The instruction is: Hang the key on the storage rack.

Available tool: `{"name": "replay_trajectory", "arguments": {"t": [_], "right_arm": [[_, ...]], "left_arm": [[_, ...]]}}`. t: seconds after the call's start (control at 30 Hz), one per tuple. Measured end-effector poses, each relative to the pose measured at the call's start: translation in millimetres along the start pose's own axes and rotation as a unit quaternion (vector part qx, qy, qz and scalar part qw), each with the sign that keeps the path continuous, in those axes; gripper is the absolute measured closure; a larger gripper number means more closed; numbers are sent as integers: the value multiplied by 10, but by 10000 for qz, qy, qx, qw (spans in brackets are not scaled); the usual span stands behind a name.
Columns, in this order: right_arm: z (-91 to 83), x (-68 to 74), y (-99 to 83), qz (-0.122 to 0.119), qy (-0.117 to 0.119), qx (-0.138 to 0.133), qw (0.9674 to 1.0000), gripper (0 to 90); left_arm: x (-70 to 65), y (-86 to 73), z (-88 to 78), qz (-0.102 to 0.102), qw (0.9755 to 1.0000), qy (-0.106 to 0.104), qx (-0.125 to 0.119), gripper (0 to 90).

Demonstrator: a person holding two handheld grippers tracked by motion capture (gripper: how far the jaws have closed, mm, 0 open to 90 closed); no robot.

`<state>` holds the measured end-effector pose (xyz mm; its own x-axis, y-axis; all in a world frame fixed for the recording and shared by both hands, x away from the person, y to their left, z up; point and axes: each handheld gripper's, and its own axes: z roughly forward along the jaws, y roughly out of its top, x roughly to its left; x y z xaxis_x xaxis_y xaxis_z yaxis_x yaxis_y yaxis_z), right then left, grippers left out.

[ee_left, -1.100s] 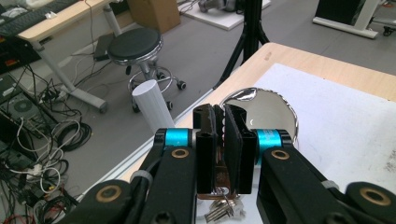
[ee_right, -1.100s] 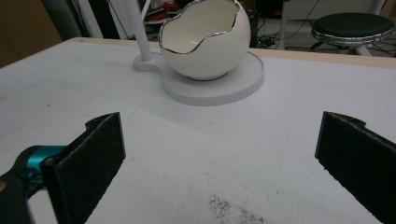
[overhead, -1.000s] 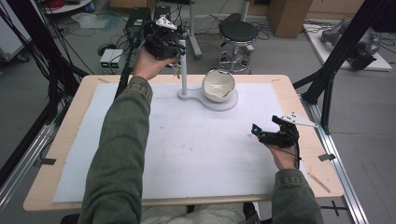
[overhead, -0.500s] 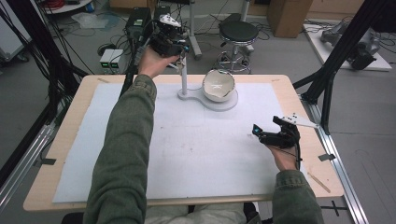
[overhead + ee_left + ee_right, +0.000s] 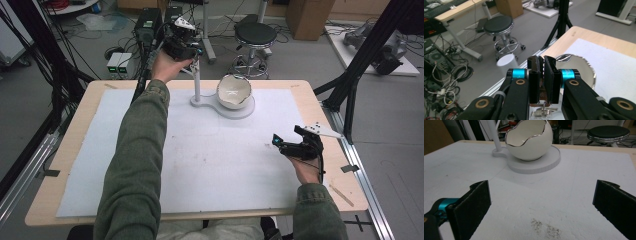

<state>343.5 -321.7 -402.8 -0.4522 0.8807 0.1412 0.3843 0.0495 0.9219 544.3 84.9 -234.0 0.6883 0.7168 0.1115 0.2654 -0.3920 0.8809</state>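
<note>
a bunch of keys [image 5: 543, 113] hangs pinched between the closed fingers of the left gripper [image 5: 186, 46], held high above the top of the white post [image 5: 197, 82] that rises behind and left of the egg-shaped bowl [image 5: 233, 91]. the bowl, its mouth upward, looks empty. nearer than the bowl, the right gripper [image 5: 291, 145] rests low over the surface [image 5: 210, 165], fingers wide apart, holding nothing.

**Jaws wide over the white mat**

The right gripper [image 5: 541, 207] holds its two black jaws wide apart, nothing between them, above a white mat [image 5: 579, 182]. A dark speckled smudge [image 5: 545, 228] lies near, between the jaws. Farther off, an egg-shaped bowl [image 5: 530, 141] sits on a round white base [image 5: 546, 162], a white post [image 5: 495, 135] at its left.
</note>
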Motion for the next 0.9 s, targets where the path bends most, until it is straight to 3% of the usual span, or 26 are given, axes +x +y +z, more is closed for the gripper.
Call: {"name": "replay_trajectory", "arguments": {"t": [0.2, 0.37, 0.57, 0.73, 0.83, 0.9], "right_arm": [[-1, 12, -17, -77, -24, 50, 10000, 5], [-36, 6, -29, -59, -44, 69, 9999, 5], [-75, -22, -34, -15, -92, 24, 10000, 5], [-90, -39, -36, 37, -106, -4, 9999, 5], [-87, -37, -37, 33, -106, 11, 9999, 5], [-87, -36, -36, 38, -107, 13, 9999, 5]], "left_arm": [[55, -77, 74, -285, 9990, 85, -336, 828], [56, -113, 107, -337, 9987, 168, -329, 828], [-1, -91, 89, -221, 9991, 248, -272, 819], [-1, -77, 17, -475, 9979, -59, -443, 581], [-26, -98, -46, -564, 9959, 3, -706, 490], [-10, -128, -71, -666, 9951, -26, -735, 431]]}}
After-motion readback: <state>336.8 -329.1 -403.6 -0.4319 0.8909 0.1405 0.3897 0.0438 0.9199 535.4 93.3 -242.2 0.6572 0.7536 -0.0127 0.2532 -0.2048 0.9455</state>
